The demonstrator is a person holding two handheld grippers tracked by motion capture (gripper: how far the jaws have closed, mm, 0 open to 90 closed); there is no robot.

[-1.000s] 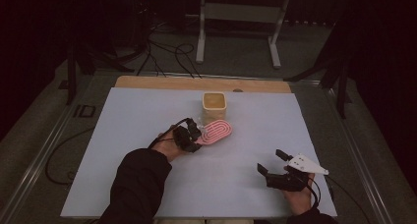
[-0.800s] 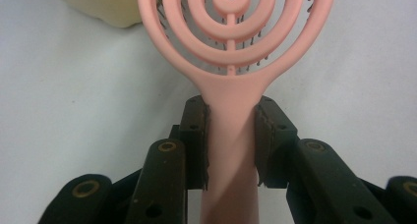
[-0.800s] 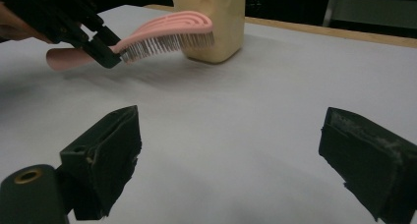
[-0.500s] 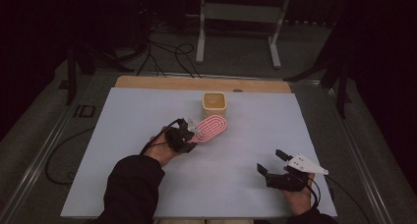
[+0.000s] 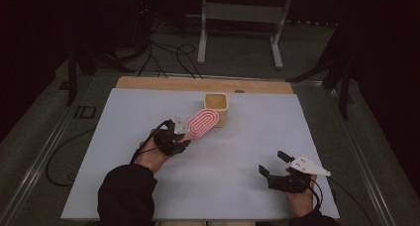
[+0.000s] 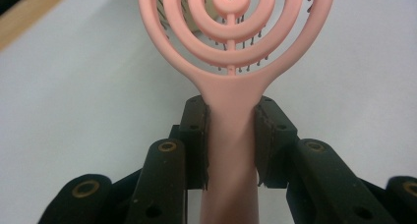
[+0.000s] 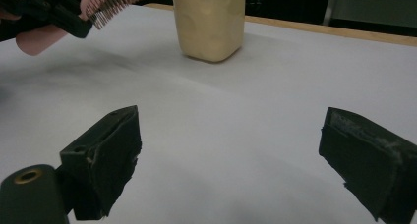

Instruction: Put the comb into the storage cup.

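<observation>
1. The left gripper point(image 5: 179, 135) pinches the pink brush point(image 5: 202, 124) by its handle, head raised toward the beige cup point(image 5: 216, 107).
2. The right gripper point(image 5: 273, 164) rests spread wide, well apart from both.

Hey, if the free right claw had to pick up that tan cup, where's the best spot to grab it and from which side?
Judging by its shape, grip the tan cup across its two flat side walls, about mid-height, coming in level from the person's side. It stands upright and its walls are broad. The right claw is open on that side, while the pink brush in the left claw hangs over the cup's left.
</observation>
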